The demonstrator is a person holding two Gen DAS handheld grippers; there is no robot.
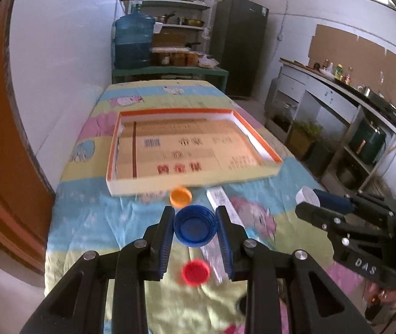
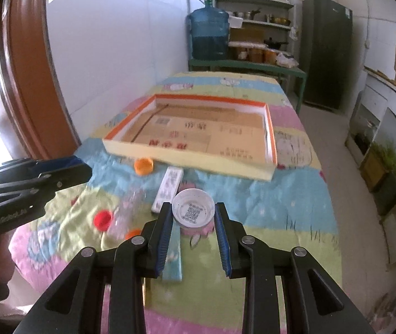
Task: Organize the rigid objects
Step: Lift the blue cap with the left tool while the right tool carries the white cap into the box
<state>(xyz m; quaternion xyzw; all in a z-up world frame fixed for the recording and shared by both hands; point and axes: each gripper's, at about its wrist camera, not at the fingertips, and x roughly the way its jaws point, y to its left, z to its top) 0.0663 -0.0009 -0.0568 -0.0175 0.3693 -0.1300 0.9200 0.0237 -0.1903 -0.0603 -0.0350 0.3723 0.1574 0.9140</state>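
My left gripper (image 1: 195, 222) is shut on a blue bottle cap (image 1: 195, 226) and holds it above the table. My right gripper (image 2: 193, 213) is shut on a white cap (image 2: 193, 212) with a QR code inside; it also shows in the left wrist view (image 1: 308, 196). An orange cap (image 1: 180, 196) lies just before the shallow orange-rimmed box (image 1: 192, 179). A red cap (image 1: 195, 272) lies on the cloth below my left gripper. A white flat stick (image 2: 167, 188) and a clear plastic piece (image 2: 126, 214) lie on the cloth.
The box (image 2: 271, 139), lined with printed cardboard, sits mid-table on the cartoon-print cloth (image 2: 281, 194). A red cap (image 2: 102, 219) and orange caps (image 2: 143, 166) lie left of my right gripper. Beyond the table stand a water jug (image 1: 133, 41), shelves and a fridge (image 1: 239, 47).
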